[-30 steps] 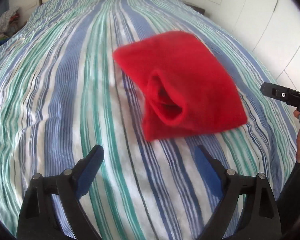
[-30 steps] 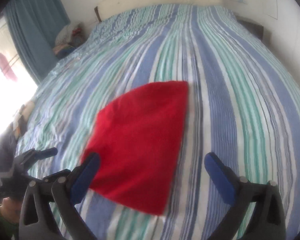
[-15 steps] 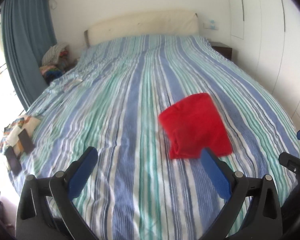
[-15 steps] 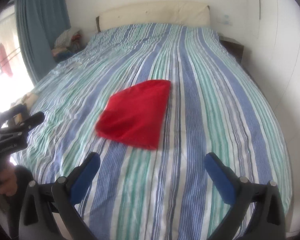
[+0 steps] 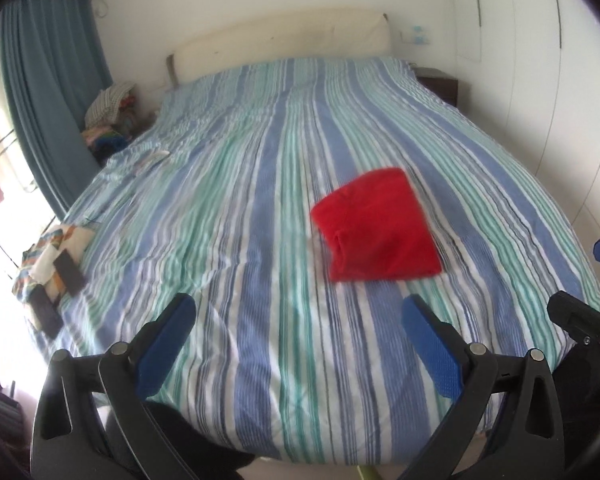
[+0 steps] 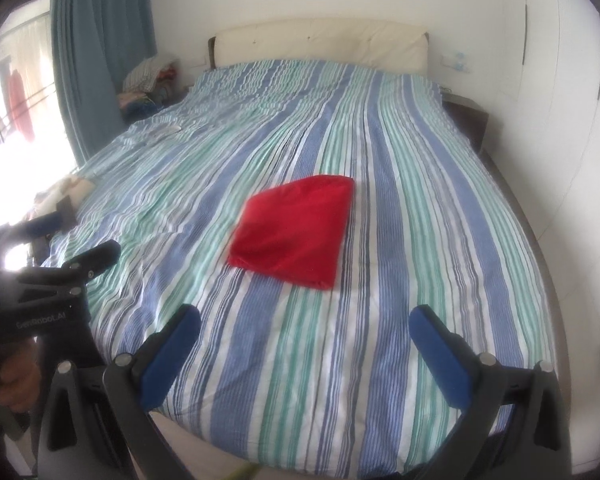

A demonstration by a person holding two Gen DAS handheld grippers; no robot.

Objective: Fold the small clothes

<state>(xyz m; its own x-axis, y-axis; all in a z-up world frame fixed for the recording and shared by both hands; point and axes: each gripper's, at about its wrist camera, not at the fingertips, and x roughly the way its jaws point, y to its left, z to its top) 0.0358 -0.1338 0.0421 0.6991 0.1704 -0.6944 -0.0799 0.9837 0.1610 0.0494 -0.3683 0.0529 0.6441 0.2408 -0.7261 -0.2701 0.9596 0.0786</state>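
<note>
Nearest the lens, the left gripper (image 5: 298, 326) is being held above the foot edge of the bed (image 5: 260, 184) with its jaws spread as wide as they go, and nothing is being carried between its two blue pads (image 5: 162, 350). The right gripper (image 6: 306, 338) is being held the same way over the same edge, jaws wide apart and empty; its tip is also being caught at the right border of the left wrist view. A hand (image 6: 14, 384) is being seen low at the left of the right wrist view, wrapped around the handle of the left gripper.

Beyond both grippers, a broad band of bare striped cover is being left free between the foot edge and one folded red garment (image 5: 378, 226), which is lying flat slightly right of the bed's middle, apart from both grippers and from every edge. Open cover is being left around it on all sides, more of it to the left.

At the bed's left edge, one patterned cloth (image 5: 48, 258) is being seen with two dark flat items lying on it. Farther back, one pile of clothes (image 5: 108, 118) is sitting beside one blue curtain (image 5: 48, 92). At the far end, one cream headboard (image 5: 284, 42) is standing against the wall, with one dark bedside table (image 5: 440, 84) at its right.
</note>
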